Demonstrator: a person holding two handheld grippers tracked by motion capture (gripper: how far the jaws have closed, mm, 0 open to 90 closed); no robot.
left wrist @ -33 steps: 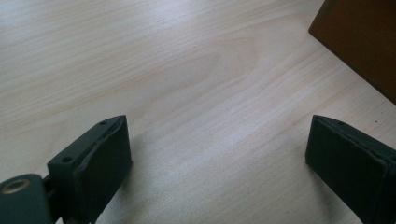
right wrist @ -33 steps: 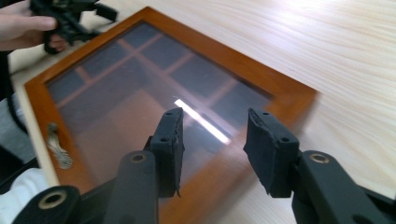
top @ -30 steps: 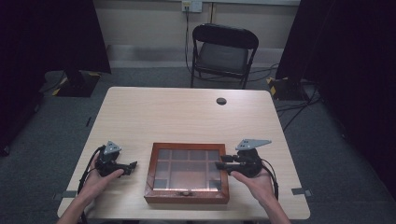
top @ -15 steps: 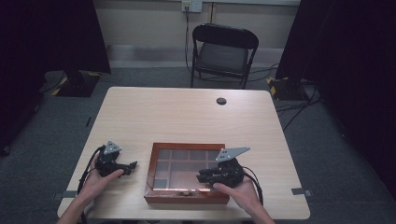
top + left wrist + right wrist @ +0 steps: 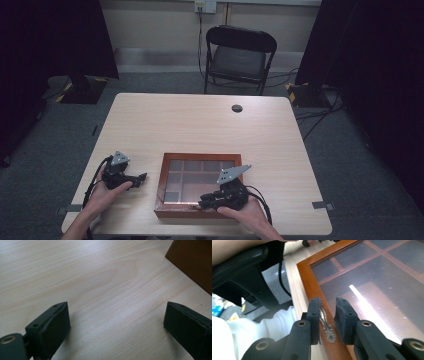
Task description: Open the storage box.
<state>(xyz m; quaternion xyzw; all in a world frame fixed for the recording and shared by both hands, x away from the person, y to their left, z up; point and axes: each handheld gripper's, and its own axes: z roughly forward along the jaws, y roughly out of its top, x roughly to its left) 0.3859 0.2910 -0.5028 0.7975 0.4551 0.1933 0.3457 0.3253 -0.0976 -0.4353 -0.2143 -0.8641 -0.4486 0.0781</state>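
We had the wooden box (image 5: 199,185) lying flat near the front edge of the table (image 5: 200,125), its glass lid down and the dividers of its compartments showing through the pane. Our right gripper (image 5: 206,204) lay over the box's front rail, pointing along it toward our left. In the right gripper view its jaws had just been closing and stood narrowly apart, one on either side of the small ornate metal handle (image 5: 326,323) fixed to the front of the lid's frame. The outer pad (image 5: 314,315) looked to be against the handle, while a gap remained at the inner pad (image 5: 343,315); from that angle we could not be sure that the handle was truly pinched.

Our left gripper (image 5: 140,178) rested on the tabletop just left of the box, apart from it, its tips pointing at the box's side. In the left gripper view its jaws stood wide apart with nothing but bare wood grain between them, and a corner of the box (image 5: 192,262) showed at the upper right.
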